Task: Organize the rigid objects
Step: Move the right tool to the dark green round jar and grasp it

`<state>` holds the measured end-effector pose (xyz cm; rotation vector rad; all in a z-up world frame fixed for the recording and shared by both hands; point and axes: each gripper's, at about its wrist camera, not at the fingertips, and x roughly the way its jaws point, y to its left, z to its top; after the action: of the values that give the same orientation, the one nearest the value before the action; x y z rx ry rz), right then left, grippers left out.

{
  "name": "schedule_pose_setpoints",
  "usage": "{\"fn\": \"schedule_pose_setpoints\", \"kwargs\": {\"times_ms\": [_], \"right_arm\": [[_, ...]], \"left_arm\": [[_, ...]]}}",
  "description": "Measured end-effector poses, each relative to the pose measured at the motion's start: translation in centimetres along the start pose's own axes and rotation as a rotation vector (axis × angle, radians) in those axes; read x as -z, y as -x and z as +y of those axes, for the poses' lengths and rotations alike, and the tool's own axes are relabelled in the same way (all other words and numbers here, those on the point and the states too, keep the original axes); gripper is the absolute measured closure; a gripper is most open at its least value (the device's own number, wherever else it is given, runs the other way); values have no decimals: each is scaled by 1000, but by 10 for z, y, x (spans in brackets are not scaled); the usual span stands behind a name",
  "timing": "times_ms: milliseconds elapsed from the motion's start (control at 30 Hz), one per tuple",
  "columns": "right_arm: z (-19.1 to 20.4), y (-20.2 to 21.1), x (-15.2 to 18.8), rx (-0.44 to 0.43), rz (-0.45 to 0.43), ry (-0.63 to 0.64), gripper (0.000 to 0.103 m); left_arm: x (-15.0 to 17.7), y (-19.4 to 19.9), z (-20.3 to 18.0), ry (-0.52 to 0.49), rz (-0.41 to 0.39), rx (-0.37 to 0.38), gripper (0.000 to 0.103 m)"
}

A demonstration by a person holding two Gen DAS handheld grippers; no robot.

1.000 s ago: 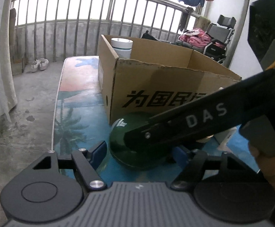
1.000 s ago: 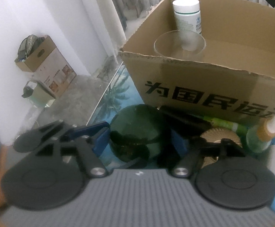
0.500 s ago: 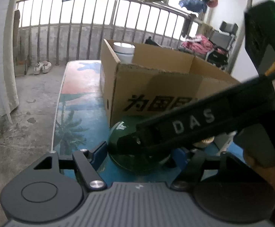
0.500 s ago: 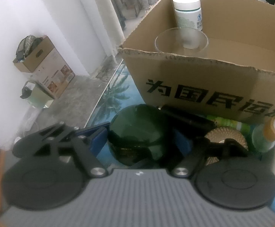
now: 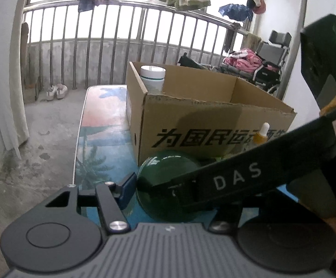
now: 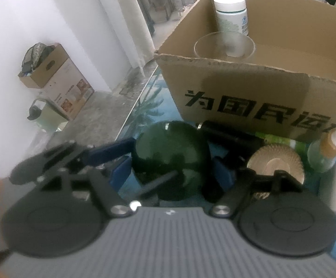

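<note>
A dark green glass bowl (image 5: 168, 176) (image 6: 170, 159) is held above the blue printed table (image 5: 103, 125), in front of an open cardboard box (image 5: 191, 118) (image 6: 249, 88). My left gripper (image 5: 175, 192) and my right gripper (image 6: 170, 173) both have their blue pads against the bowl's sides. The right gripper's black arm crosses the left wrist view in front of the bowl. Inside the box stand a white-capped bottle (image 6: 231, 14) and a clear glass bowl (image 6: 224, 45).
A round bristle brush (image 6: 275, 162), a small dropper bottle (image 6: 330, 148), a black cylinder (image 6: 228, 134) and a green tube lie on the table beside the box. A railing, shoes and a wheelchair are beyond. A carton (image 6: 57, 81) stands on the floor.
The green bowl has risen off the table with both grippers on it, and the view has lifted so the box sits lower in frame.
</note>
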<state>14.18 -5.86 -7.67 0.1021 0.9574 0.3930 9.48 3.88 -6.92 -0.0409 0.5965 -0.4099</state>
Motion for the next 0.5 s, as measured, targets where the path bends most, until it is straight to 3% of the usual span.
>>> {"fn": "schedule_pose_setpoints", "kwargs": {"times_ms": [167,333,500], "right_arm": [[-2,2,2,-9,-4,-5,27],[-2,1,-1,-8,4,0,26],[-4,-3,-5,-15,0,-10,26]], "left_arm": [[2,-2,-2,-37,2,0,37],[3,-6,2,-42,35,-15,25],[4,-16,5,-68,60,-4,24]]}}
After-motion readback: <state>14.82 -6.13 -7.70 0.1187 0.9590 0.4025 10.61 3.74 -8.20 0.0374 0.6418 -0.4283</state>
